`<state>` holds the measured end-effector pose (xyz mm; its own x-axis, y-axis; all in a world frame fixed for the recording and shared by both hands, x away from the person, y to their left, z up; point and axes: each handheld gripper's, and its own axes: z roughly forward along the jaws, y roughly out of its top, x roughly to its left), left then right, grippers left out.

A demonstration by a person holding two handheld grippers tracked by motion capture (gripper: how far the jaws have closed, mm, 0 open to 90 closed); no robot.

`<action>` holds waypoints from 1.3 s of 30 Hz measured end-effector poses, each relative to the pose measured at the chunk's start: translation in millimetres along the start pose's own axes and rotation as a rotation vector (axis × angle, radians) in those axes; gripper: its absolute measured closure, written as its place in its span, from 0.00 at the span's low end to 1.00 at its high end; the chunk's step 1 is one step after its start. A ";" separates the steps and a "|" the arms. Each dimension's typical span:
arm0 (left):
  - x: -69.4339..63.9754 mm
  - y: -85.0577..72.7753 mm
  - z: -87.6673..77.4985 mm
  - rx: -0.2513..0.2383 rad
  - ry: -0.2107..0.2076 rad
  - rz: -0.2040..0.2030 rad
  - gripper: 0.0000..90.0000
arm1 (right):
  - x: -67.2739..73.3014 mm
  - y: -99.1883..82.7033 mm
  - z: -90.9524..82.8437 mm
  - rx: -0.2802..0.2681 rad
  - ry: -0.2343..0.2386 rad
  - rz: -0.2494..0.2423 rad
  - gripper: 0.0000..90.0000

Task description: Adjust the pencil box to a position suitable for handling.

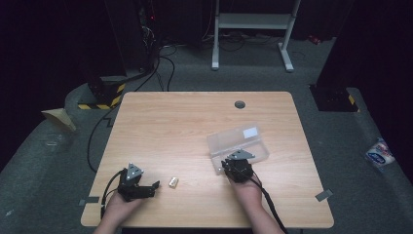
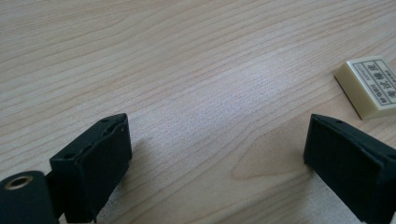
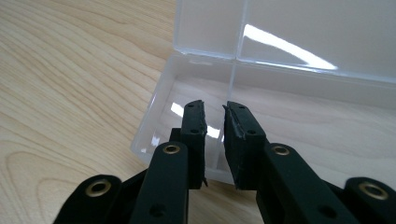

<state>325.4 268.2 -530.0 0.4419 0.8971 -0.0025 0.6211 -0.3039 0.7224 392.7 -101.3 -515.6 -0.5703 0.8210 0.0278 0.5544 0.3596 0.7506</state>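
Now, left gripper [image 1: 157, 185]: jaws spread wide, empty, near the table's [image 1: 160, 126] front-left corner.
Eraser [image 1: 173, 182]: just beyond those jaws toward mid-front edge; left hand nearer.
Right gripper [image 3: 214, 122]: nearly closed, gripping nothing, over the clear box's [image 1: 253, 141] near rim.

Left gripper [image 1: 146, 187] held low at near left, jaws spread wide apart. Right gripper [image 1: 233, 163] at near right, jaws drawn almost together, narrow gap showing, nothing between.
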 end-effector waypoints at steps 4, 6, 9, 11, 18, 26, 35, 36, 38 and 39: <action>0.0 0.0 0.0 0.000 0.000 0.000 0.09 | 7.9 1.0 3.9 -0.002 0.016 -0.005 0.85; 0.0 0.0 0.0 0.000 0.000 0.001 0.09 | 11.0 1.2 5.2 -0.001 0.024 -0.011 0.84; 0.0 0.0 0.0 0.000 0.000 0.000 0.09 | 10.8 2.0 2.5 -0.015 0.027 -0.007 0.77; 0.0 0.0 0.0 0.000 0.000 0.000 0.09 | 5.7 3.4 -3.8 -0.031 0.017 -0.006 0.73; -0.1 0.0 0.0 -0.001 0.000 0.000 0.09 | -42.6 -1.2 -38.5 -0.075 -0.098 0.075 0.71; -0.3 -0.1 0.1 -0.003 0.004 -0.001 0.09 | -98.6 -20.7 -58.9 -0.049 -0.237 0.160 0.68; 0.0 -0.1 -0.1 -0.003 0.007 0.001 0.09 | -105.7 -29.7 -55.7 -0.034 -0.249 0.193 0.68; 0.0 -0.1 -0.1 -0.003 0.007 0.001 0.09 | -104.9 -29.9 -54.4 -0.029 -0.246 0.191 0.70; 0.0 -0.1 -0.1 -0.003 0.007 0.001 0.10 | -103.7 -30.3 -52.7 -0.014 -0.243 0.183 0.75; 0.0 -0.1 -0.2 -0.003 0.007 0.001 0.10 | -102.8 -30.5 -52.0 -0.008 -0.242 0.181 0.78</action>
<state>325.3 268.3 -529.9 0.4382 0.8989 0.0034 0.6186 -0.3043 0.7244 402.9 -219.8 -507.0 -0.3008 0.9537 0.0043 0.6286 0.1949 0.7529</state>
